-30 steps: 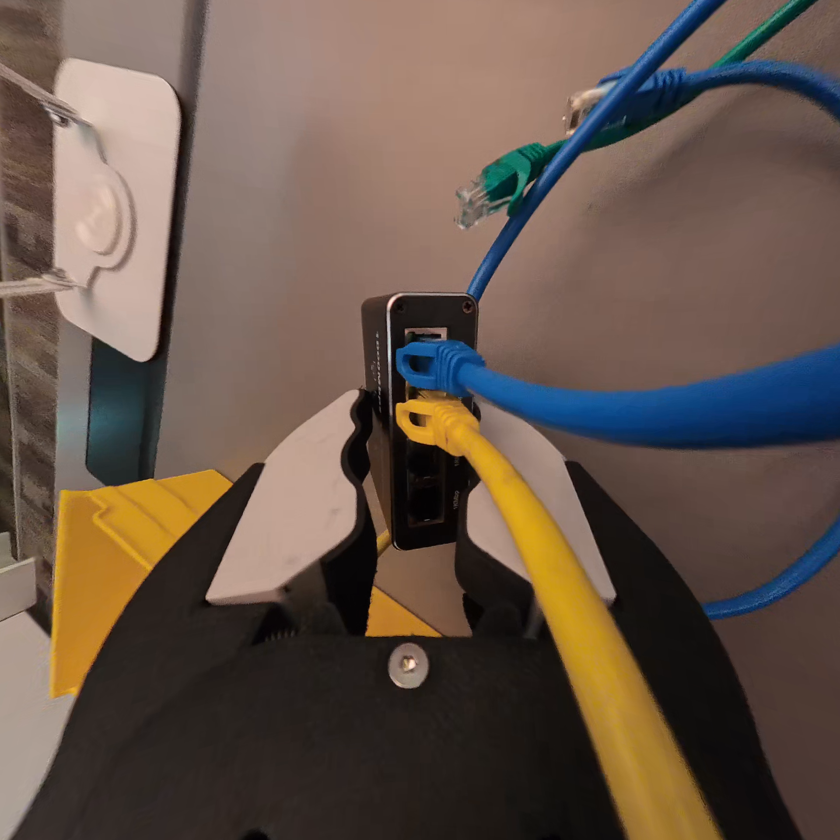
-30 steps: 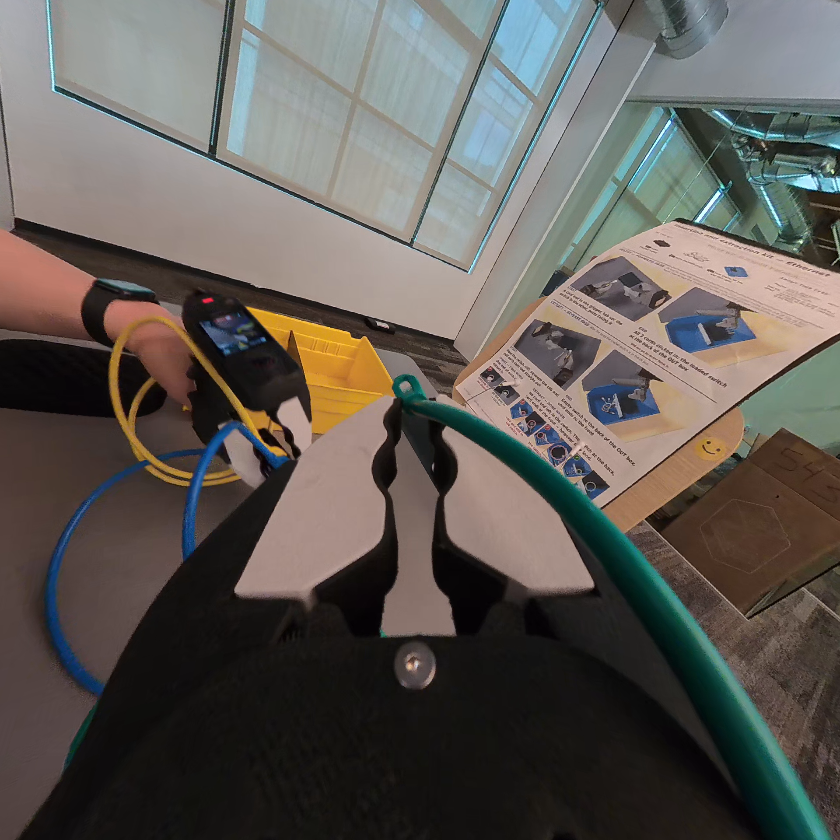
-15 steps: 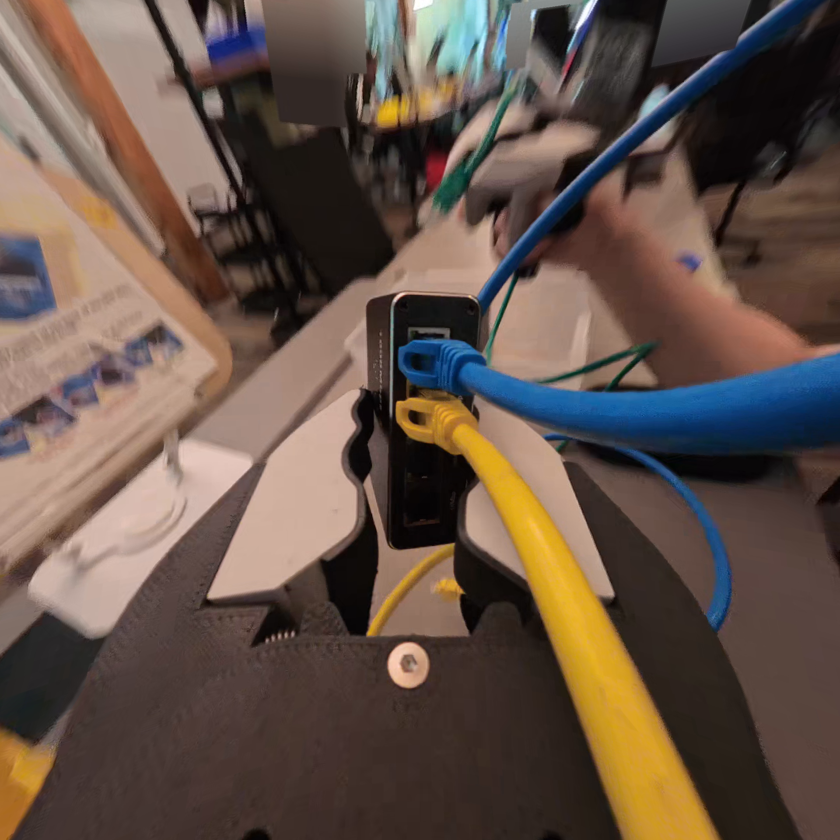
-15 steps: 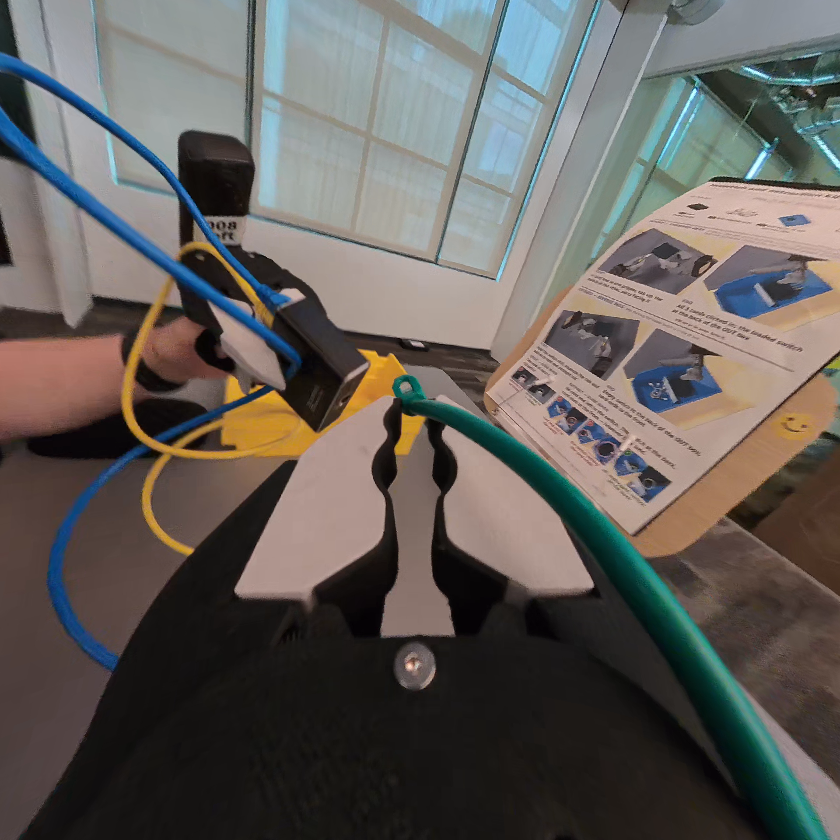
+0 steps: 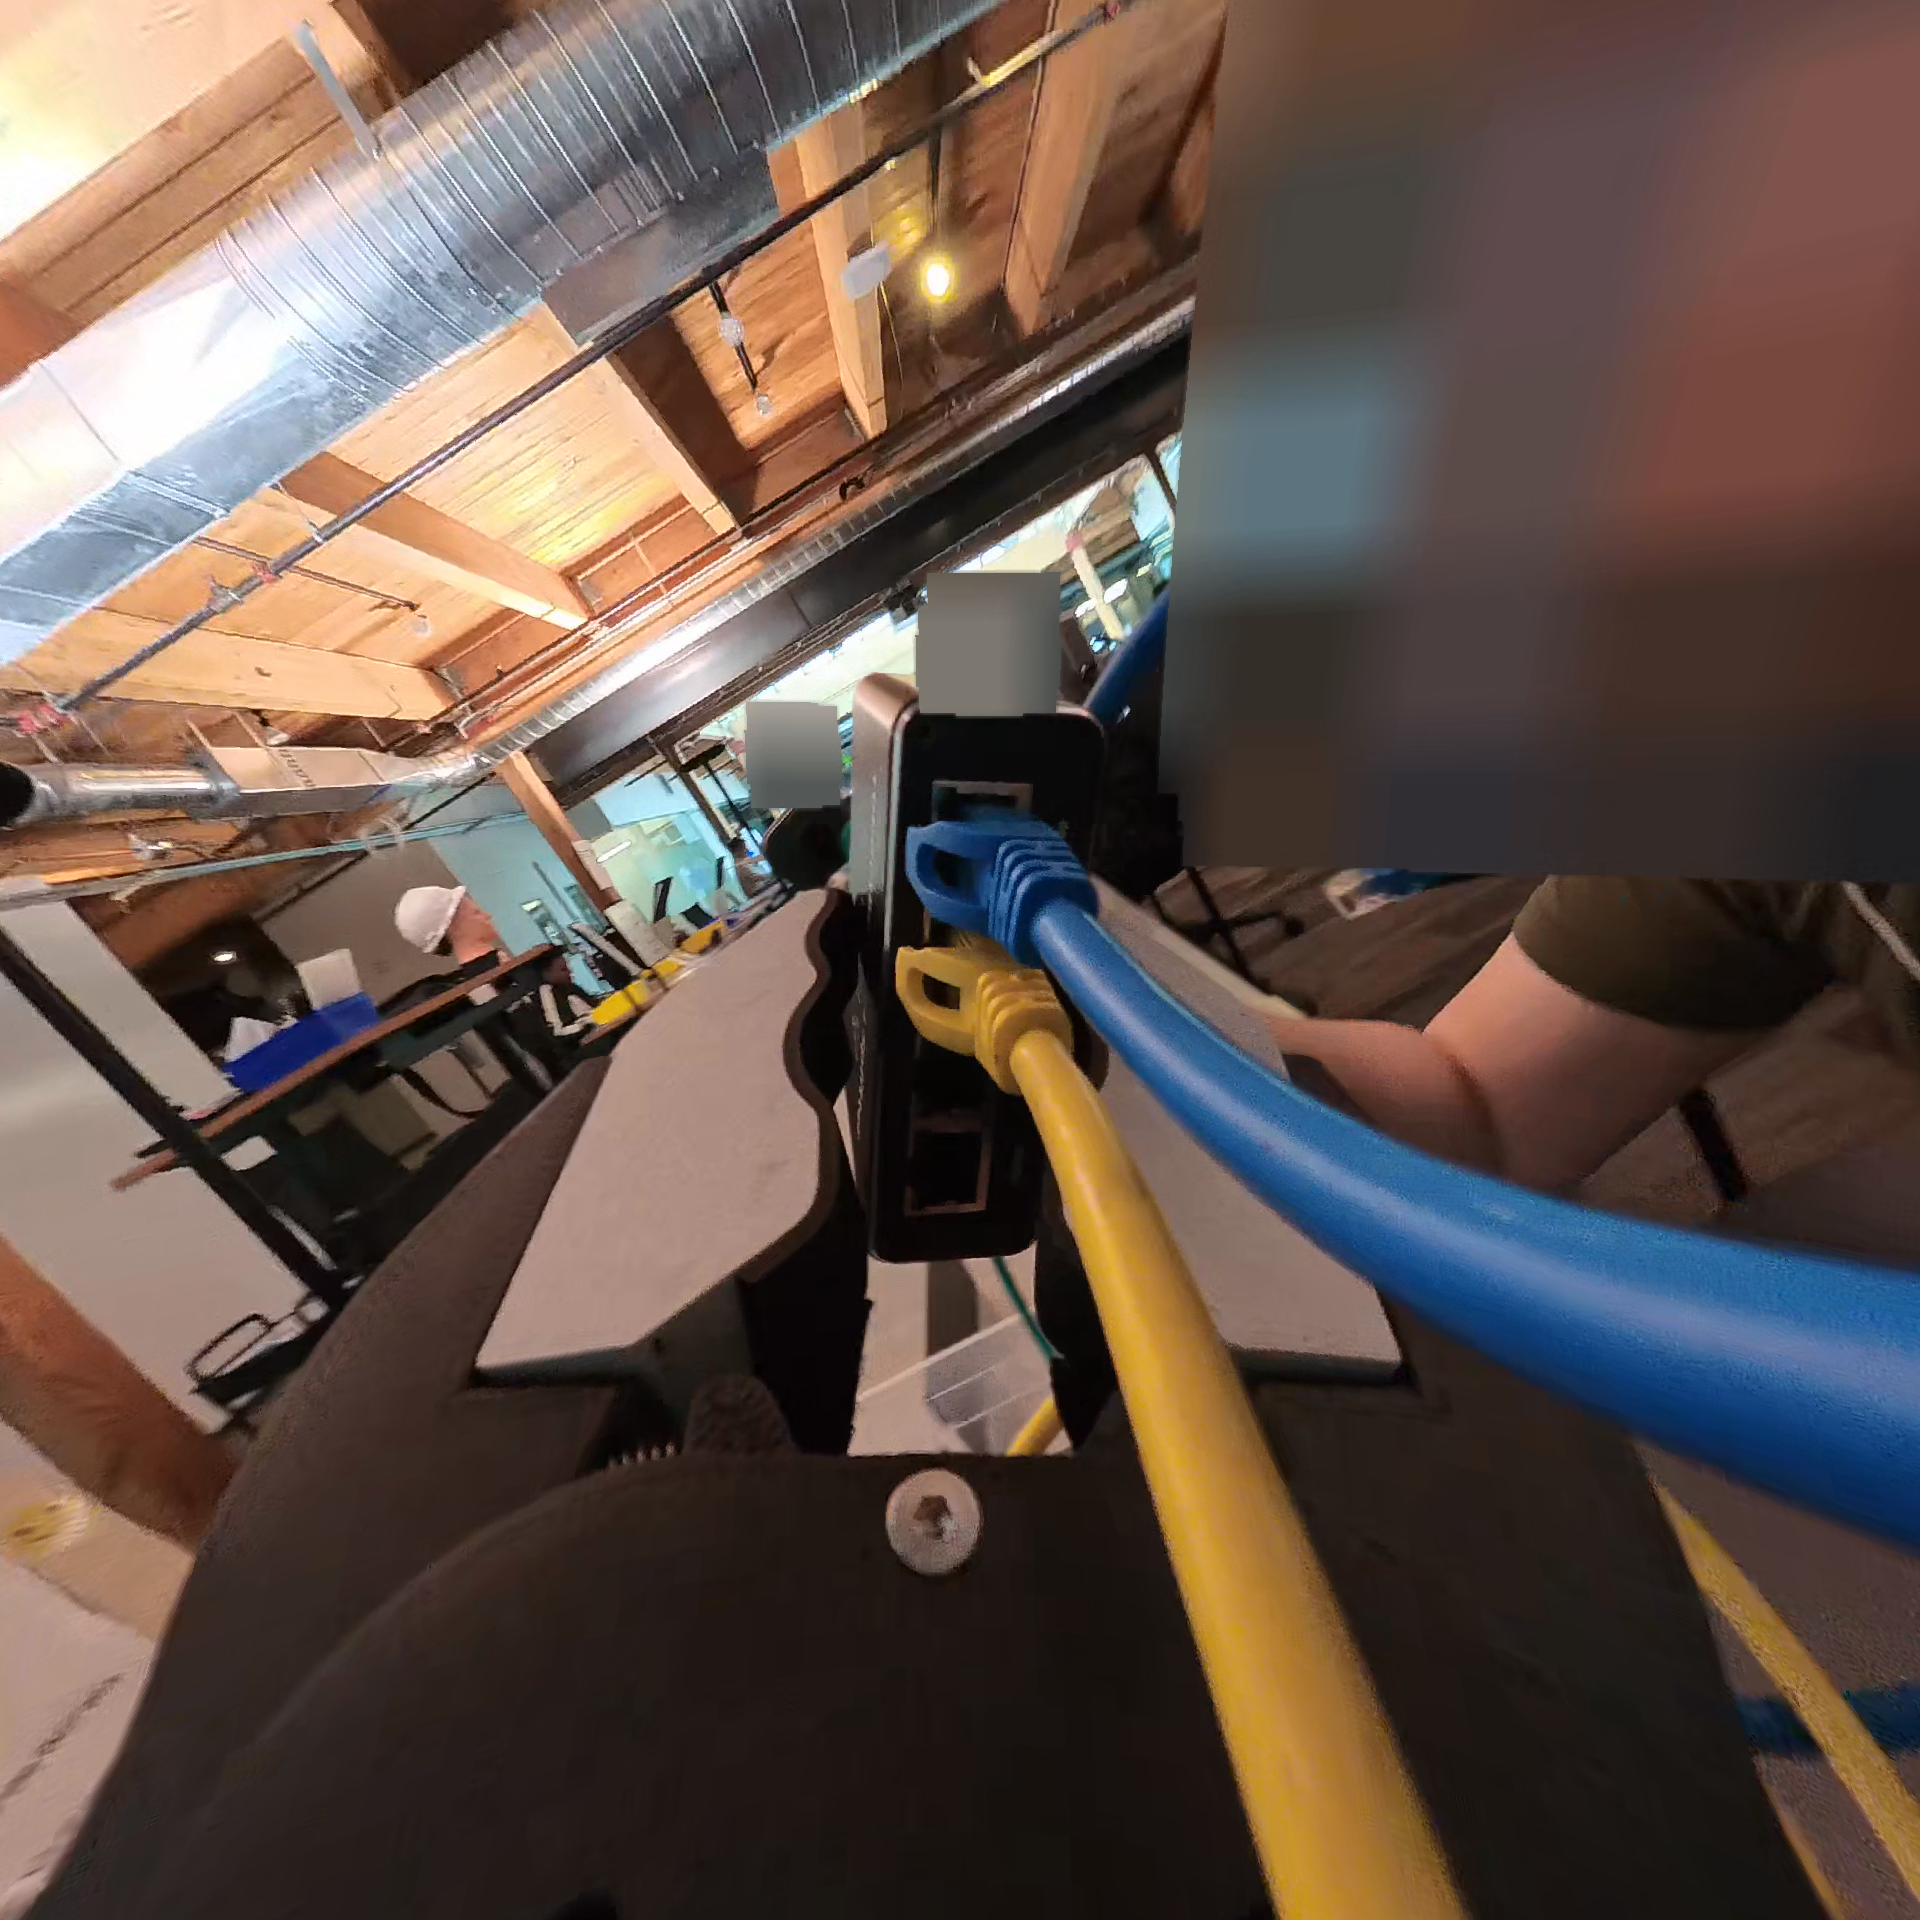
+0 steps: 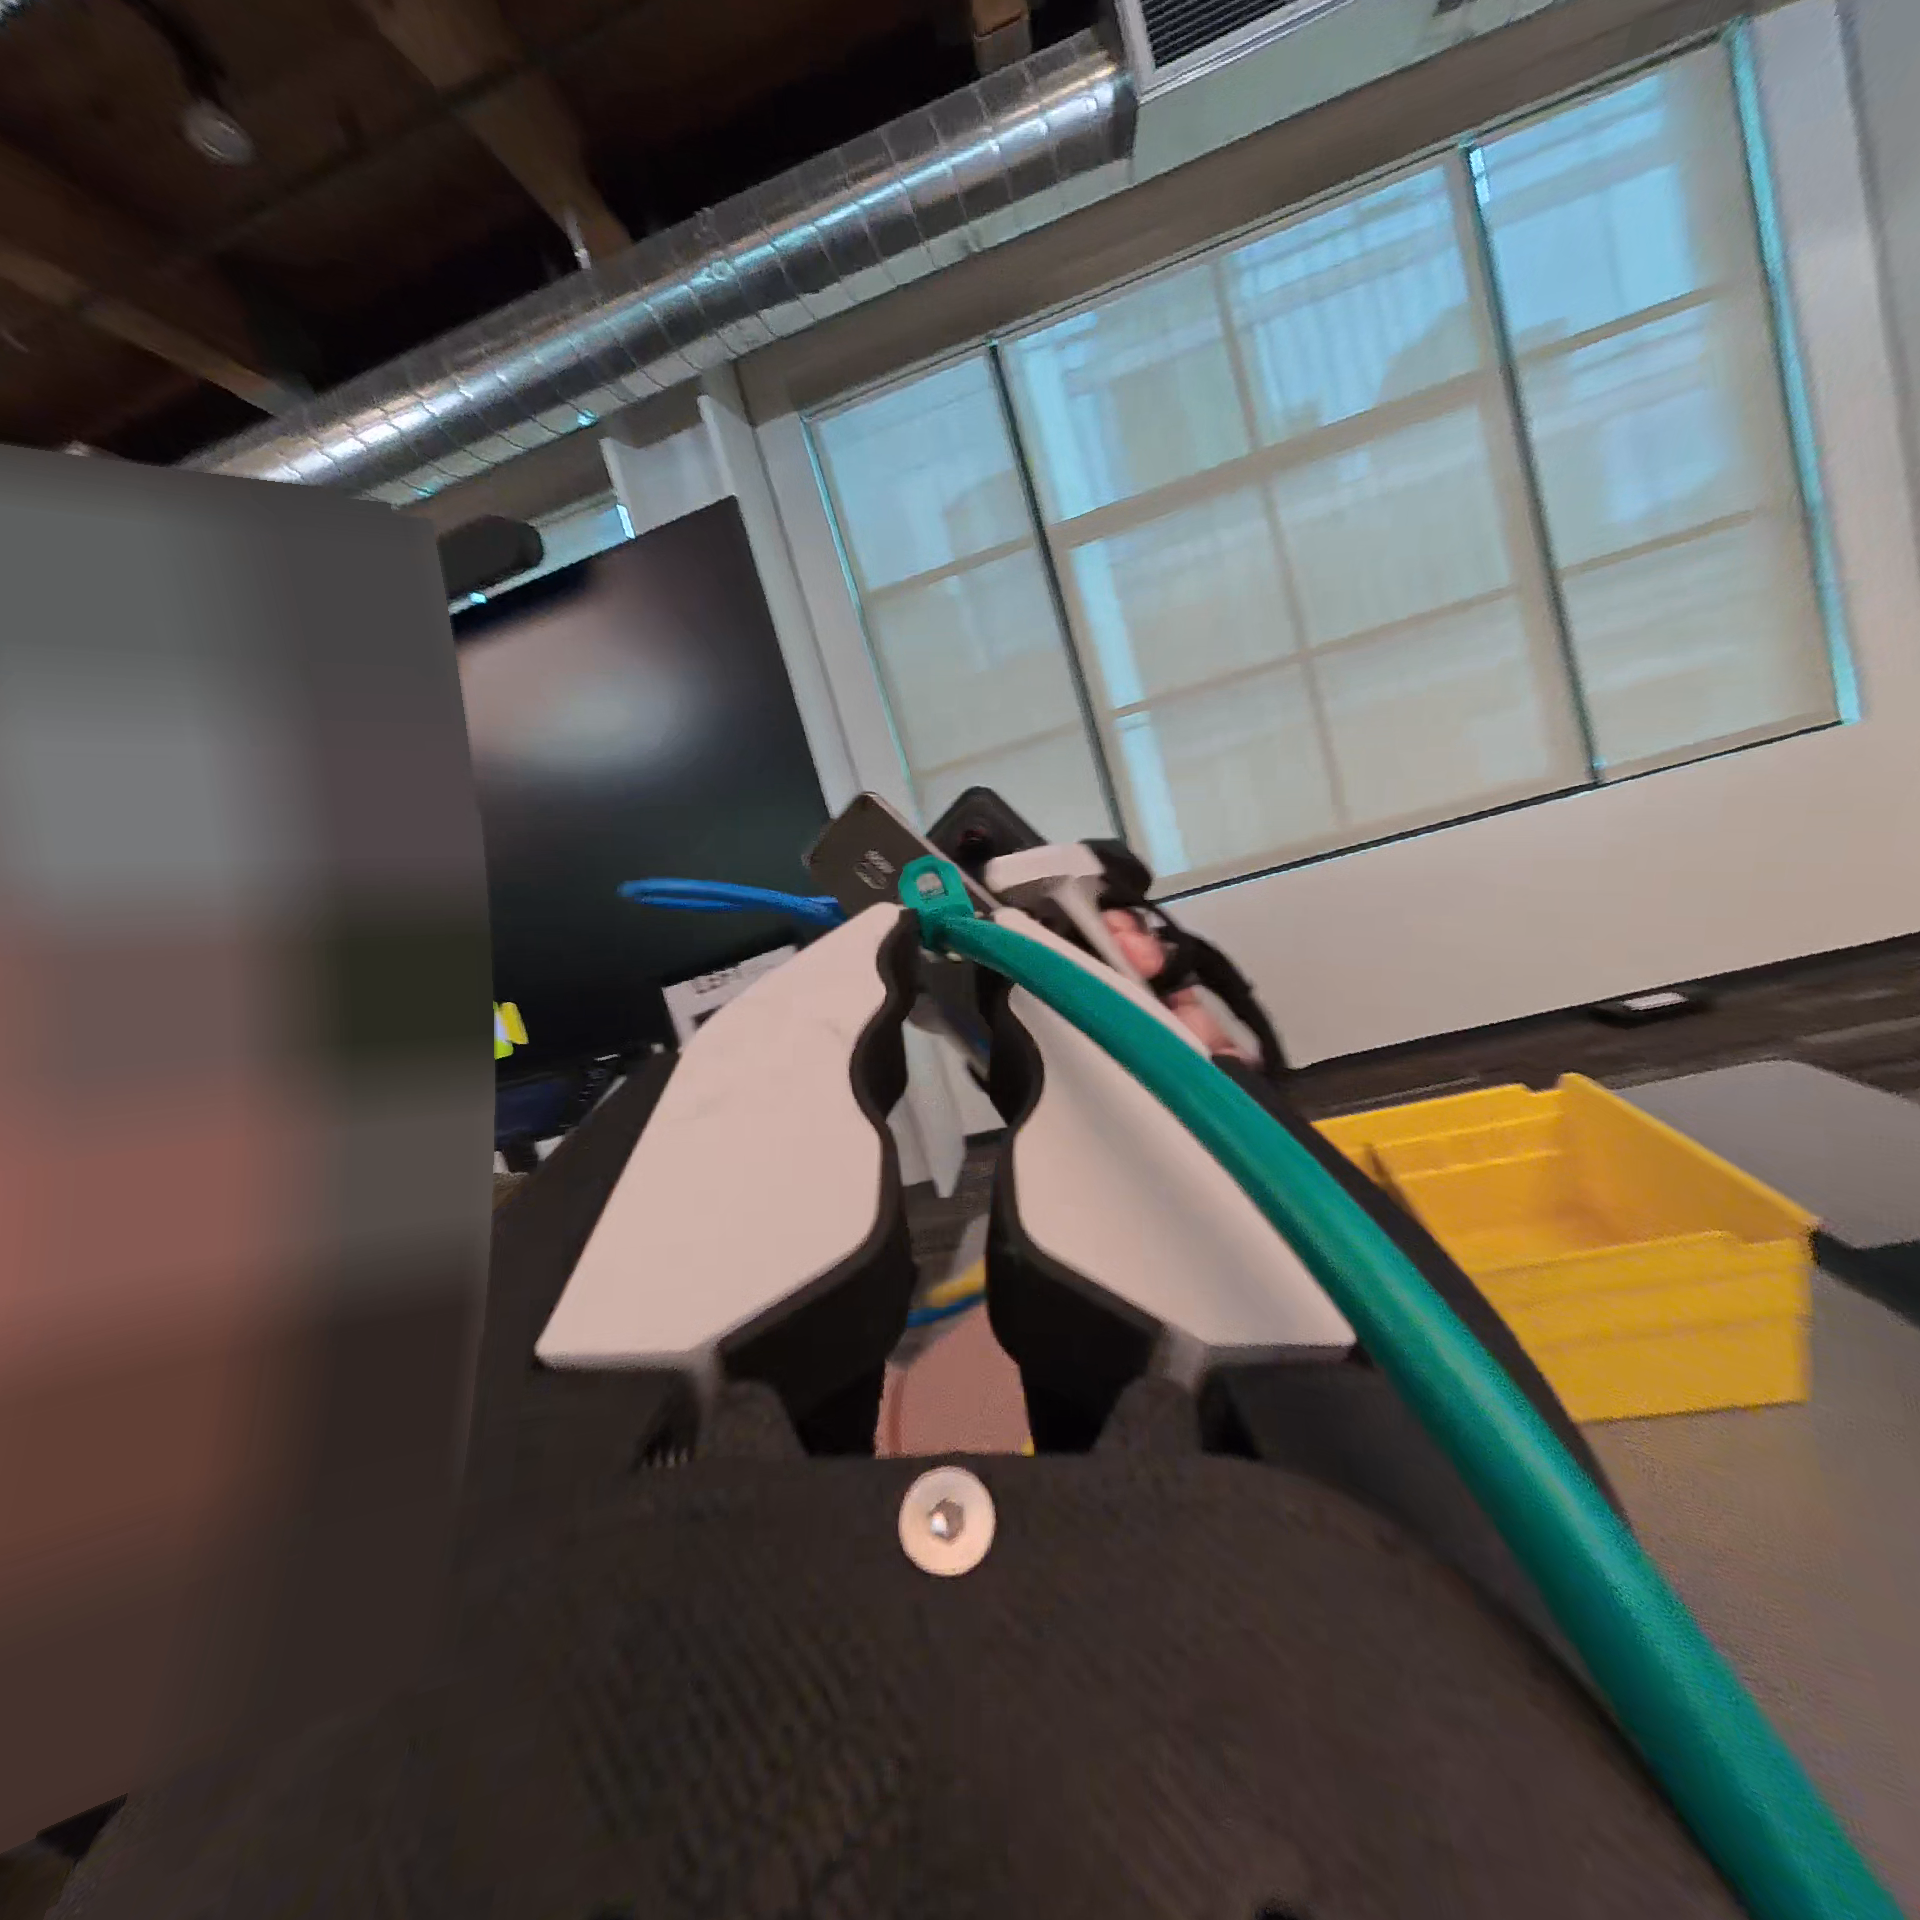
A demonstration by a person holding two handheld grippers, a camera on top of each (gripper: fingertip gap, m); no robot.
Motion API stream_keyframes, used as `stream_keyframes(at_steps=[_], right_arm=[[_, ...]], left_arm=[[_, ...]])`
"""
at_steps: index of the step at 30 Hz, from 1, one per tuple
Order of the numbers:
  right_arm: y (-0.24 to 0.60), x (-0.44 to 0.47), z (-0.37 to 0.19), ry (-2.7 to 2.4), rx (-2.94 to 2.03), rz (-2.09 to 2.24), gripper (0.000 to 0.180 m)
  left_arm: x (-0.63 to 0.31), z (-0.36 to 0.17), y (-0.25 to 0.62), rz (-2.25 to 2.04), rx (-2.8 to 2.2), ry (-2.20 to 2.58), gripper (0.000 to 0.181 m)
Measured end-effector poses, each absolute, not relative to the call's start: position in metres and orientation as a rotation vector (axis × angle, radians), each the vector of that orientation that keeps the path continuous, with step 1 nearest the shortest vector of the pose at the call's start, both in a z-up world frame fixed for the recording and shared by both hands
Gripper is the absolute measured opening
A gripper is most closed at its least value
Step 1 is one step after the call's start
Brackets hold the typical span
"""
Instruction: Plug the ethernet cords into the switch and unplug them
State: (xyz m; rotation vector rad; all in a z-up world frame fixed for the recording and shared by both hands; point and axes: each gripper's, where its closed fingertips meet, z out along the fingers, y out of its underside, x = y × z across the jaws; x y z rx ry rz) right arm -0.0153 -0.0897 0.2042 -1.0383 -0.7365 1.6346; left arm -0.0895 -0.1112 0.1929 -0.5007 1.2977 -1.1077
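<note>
The switch (image 5: 971, 977) sat clamped upright in your left gripper (image 5: 961, 1049), blue cord (image 5: 1351, 1153) and yellow cord (image 5: 1132, 1247) already seated. Your right gripper (image 6: 948, 935) pinched the green cord (image 6: 1195, 1081) near its plug; judging so, it needed lining up with a free port.

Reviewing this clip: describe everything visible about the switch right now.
The switch is a small black, metallic-looking box, clamped upright between the left gripper's fingers. Its port face looks toward the camera. A blue cord and, below it, a yellow cord are plugged in; the ports below look empty.
</note>
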Motion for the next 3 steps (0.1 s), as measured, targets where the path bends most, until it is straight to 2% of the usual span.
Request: stream_keyframes(at_steps=[3], right_arm=[[-0.1051,-0.0295,0.2043,-0.772,-1.042,1.717,0.010]], left_arm=[[-0.0933,0.1902,-0.1145,-1.025,-0.461,1.340,0.038]])
